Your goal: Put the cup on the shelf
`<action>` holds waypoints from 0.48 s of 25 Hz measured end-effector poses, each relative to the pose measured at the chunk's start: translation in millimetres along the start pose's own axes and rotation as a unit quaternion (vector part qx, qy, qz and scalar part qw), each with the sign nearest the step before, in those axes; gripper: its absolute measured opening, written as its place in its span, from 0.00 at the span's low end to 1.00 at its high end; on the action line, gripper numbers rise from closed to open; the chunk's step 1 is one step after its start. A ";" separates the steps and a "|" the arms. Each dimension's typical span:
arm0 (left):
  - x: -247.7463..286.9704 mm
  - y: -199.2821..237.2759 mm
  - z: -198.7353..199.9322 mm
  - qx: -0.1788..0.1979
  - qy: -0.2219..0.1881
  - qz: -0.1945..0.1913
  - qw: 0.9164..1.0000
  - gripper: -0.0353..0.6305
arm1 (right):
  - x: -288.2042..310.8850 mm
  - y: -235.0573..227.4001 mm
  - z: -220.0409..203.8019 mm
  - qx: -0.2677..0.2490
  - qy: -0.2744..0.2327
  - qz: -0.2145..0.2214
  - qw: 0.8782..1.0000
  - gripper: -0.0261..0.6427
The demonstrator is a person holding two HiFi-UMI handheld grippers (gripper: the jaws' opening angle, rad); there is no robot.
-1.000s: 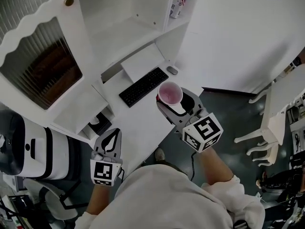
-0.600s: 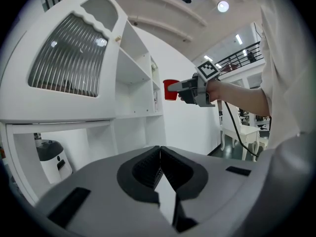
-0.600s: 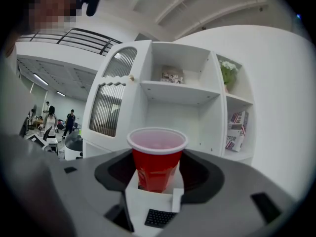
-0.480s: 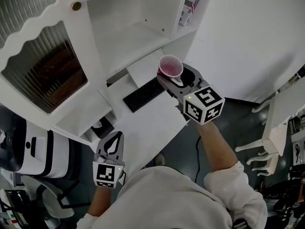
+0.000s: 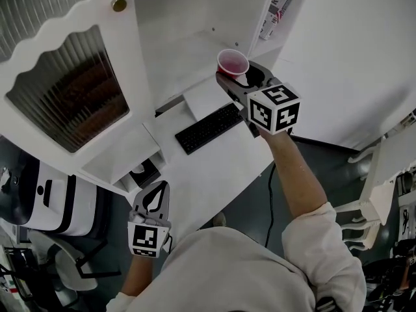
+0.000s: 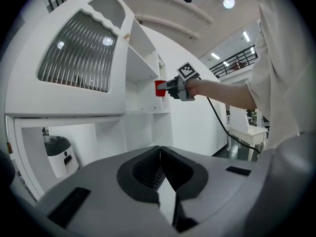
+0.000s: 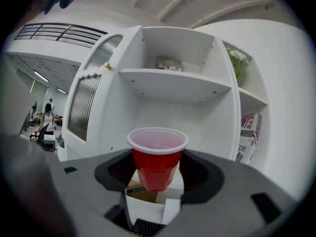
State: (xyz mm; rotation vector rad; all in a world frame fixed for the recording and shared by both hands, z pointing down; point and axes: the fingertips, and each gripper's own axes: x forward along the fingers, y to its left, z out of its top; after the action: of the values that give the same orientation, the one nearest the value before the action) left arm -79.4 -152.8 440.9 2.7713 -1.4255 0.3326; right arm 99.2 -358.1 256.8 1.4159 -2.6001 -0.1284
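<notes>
A red plastic cup [image 5: 232, 62] stands upright between the jaws of my right gripper [image 5: 236, 78], which is shut on it. The gripper holds it in the air in front of the open bay of the white shelf unit [image 5: 188, 18]. From the right gripper view the cup [image 7: 157, 157] hangs before the lower shelf board [image 7: 173, 85], with the gripper [image 7: 158, 174] pinching its sides. My left gripper [image 5: 153, 199] rests low by the desk's near edge, jaws shut and empty; its own view shows the gripper [image 6: 159, 169] closed, with the red cup [image 6: 160, 88] far off at the shelf.
A black keyboard [image 5: 209, 127] lies on the white desk [image 5: 214, 168] under the shelf. A printed carton [image 5: 277, 12] stands in the narrow right compartment. A ribbed cabinet door [image 5: 71, 96] hangs at the left. A white round appliance [image 5: 55, 197] sits left of the desk.
My right gripper has carried the cup up and away from the desk toward the shelf opening. The left gripper has barely shifted.
</notes>
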 end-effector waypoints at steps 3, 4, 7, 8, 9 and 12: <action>-0.6 0.8 -1.5 -0.005 0.001 0.005 1.000 0.06 | 18.1 -5.6 3.6 -0.004 0.003 0.003 1.000 0.45; -0.8 1.0 -1.8 -0.006 0.002 0.007 1.000 0.06 | 24.0 -7.0 4.9 -0.005 0.004 0.004 1.000 0.45; -2.3 1.6 -5.6 -0.007 0.007 0.013 1.000 0.06 | 40.4 -9.5 8.0 -0.009 0.006 0.009 1.000 0.46; -2.8 1.6 -6.3 -0.007 0.009 0.015 1.000 0.06 | 45.7 -9.9 8.6 -0.009 0.007 0.011 1.000 0.46; -3.3 1.9 -6.8 -0.008 0.010 0.017 1.000 0.06 | 51.2 -10.4 9.1 -0.010 0.008 0.013 1.000 0.46; -5.3 4.3 -7.8 -0.011 0.009 0.024 1.000 0.06 | 67.9 -11.7 8.7 -0.012 0.013 0.015 1.000 0.46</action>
State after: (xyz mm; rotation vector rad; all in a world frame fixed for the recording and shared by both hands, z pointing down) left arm -87.3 -150.3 447.1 2.7137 -1.4842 0.3385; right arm 71.1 -421.5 254.2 1.3621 -2.5884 -0.1362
